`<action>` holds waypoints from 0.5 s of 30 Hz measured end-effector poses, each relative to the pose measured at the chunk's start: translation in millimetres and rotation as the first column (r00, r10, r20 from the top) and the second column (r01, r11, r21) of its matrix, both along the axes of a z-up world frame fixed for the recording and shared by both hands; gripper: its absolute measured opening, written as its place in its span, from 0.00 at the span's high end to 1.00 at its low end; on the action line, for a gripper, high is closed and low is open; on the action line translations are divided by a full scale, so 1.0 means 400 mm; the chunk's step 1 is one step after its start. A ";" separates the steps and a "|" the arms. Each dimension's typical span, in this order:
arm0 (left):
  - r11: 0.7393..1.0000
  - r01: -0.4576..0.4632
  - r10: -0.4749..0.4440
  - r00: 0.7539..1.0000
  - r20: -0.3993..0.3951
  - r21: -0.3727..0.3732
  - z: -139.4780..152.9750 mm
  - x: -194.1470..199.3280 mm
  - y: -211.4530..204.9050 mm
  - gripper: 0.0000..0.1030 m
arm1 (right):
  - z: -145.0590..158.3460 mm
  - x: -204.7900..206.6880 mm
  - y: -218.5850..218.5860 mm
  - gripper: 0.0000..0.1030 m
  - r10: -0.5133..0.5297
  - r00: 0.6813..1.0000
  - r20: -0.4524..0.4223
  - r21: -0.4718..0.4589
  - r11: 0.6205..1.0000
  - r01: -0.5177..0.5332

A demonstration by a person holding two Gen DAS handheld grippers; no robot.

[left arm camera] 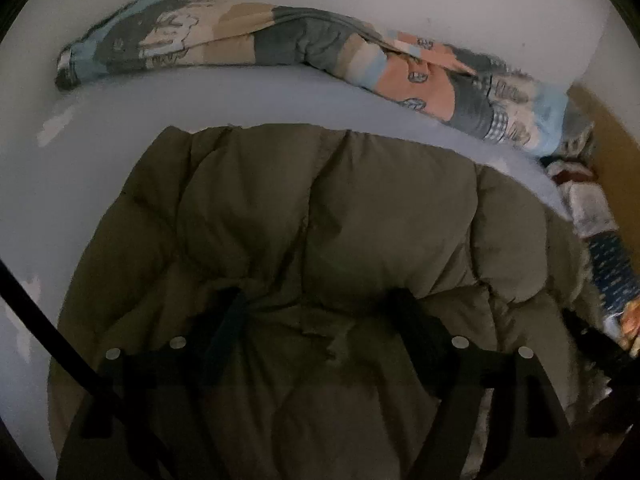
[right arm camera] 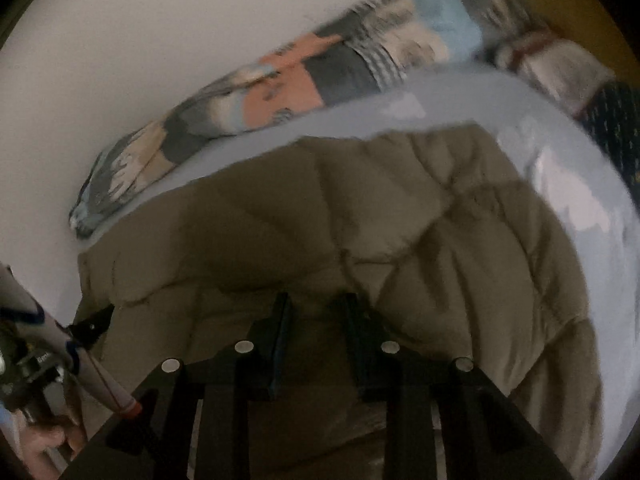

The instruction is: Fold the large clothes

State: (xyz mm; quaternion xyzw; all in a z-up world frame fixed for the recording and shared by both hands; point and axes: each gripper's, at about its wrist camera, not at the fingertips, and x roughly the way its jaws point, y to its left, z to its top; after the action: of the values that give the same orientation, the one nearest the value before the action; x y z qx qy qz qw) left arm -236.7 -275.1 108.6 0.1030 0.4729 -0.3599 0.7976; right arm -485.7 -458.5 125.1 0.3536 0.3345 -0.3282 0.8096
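Note:
A large olive-brown puffer jacket [left arm camera: 320,208] lies spread on a light blue bed sheet [left arm camera: 112,120]. It also fills the middle of the right wrist view [right arm camera: 400,216]. My left gripper [left arm camera: 320,300] is open, its two black fingers spread wide and pressed against the padded fabric with a bulge of jacket between them. My right gripper [right arm camera: 316,304] hovers over the near part of the jacket with its fingers a narrow gap apart; no cloth shows between them. The left gripper's tool and the hand holding it show at the lower left of the right wrist view.
A rolled patchwork quilt [left arm camera: 280,48] lies along the white wall behind the jacket; it also shows in the right wrist view [right arm camera: 280,84]. Pillows and folded fabrics [left arm camera: 600,216] sit at the right by a yellow wall. The right wrist view is motion-blurred.

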 end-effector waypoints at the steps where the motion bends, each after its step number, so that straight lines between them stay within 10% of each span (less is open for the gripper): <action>1: 1.000 -0.001 0.001 1.000 0.017 0.011 0.002 -0.008 -0.011 0.25 | -0.009 -0.007 -0.011 0.77 -0.014 1.000 0.002 0.017 1.000 0.014; 15: 0.996 0.081 -0.069 0.958 0.280 -0.033 0.134 -0.190 0.064 0.25 | 0.097 -0.039 0.079 0.74 0.032 0.999 -0.012 -0.088 0.996 -0.033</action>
State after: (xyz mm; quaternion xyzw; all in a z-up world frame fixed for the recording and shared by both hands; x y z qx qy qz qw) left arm -312.8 -249.5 162.2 0.1530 0.3438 -0.3823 0.8440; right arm -501.3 -426.9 163.9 0.3101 0.3299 -0.3313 0.8278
